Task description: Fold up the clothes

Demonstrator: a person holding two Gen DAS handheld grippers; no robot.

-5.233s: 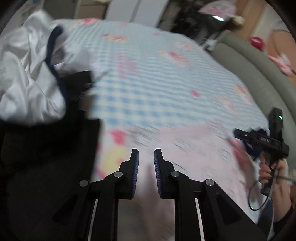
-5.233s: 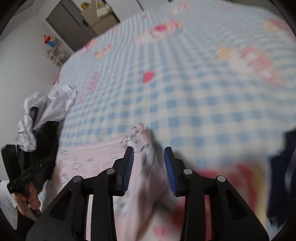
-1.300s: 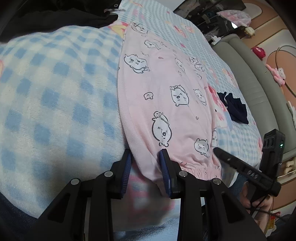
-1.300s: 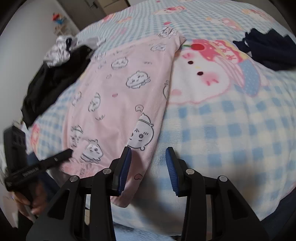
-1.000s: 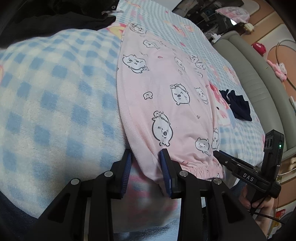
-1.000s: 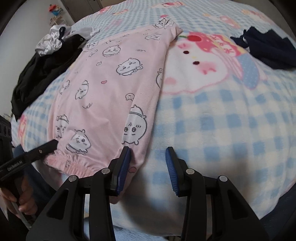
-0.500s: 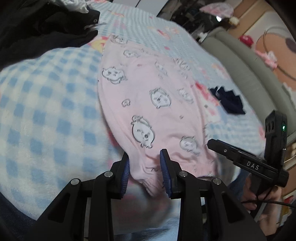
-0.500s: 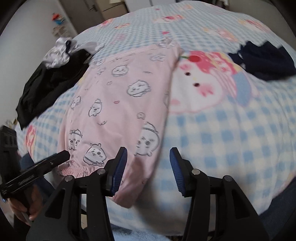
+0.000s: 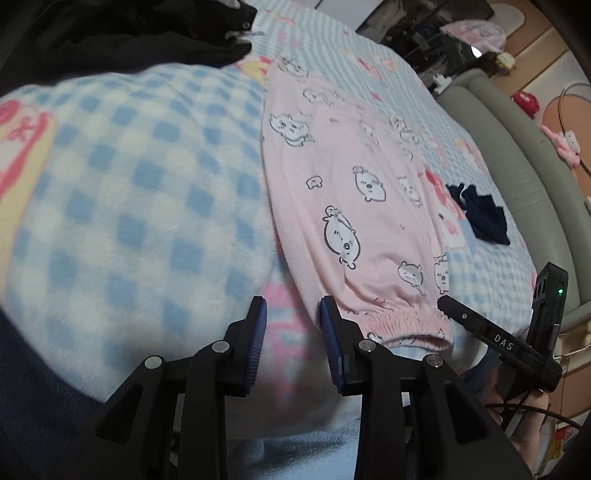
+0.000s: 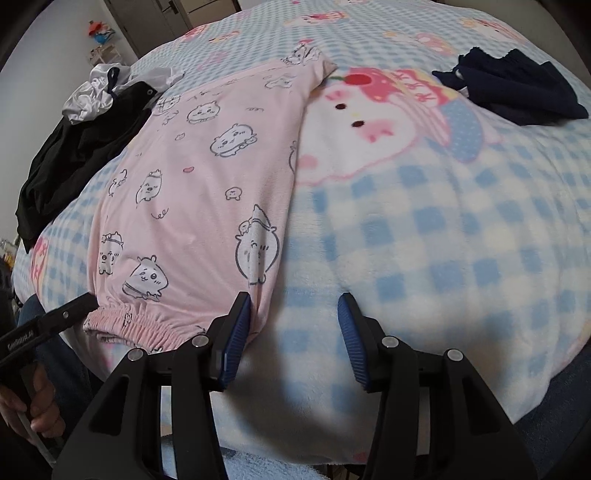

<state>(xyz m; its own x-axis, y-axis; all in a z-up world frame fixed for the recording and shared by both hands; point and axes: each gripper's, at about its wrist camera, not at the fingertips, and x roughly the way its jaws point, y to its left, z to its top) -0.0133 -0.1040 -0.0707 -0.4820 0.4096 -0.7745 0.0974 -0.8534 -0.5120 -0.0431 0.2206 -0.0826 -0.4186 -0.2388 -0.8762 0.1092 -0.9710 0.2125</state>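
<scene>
A pink pyjama garment (image 9: 351, 177) (image 10: 199, 173) printed with cartoon animals lies flat and lengthwise on the blue checked blanket (image 9: 140, 192) (image 10: 443, 229). Its elastic band (image 9: 399, 325) (image 10: 144, 325) is at the near bed edge. My left gripper (image 9: 291, 321) is open over the blanket, and its right finger sits just beside the garment's left corner. My right gripper (image 10: 295, 321) is wide open, its left finger touching the garment's right corner. Neither holds anything. Each gripper shows at the opposite corner in the other's view, the right gripper (image 9: 498, 339) and the left gripper (image 10: 48, 325).
A pile of black clothes (image 10: 74, 147) (image 9: 122, 33) topped by a white satin piece (image 10: 96, 92) lies left of the pink garment. A navy garment (image 10: 517, 92) (image 9: 480, 218) lies to its right. A grey padded frame (image 9: 517, 147) borders the bed's far side.
Both grippers have opened and let go of the elastic end. That end was lifted half a second ago and now lies flat at the bed edge. The right gripper's fingers spread wider.
</scene>
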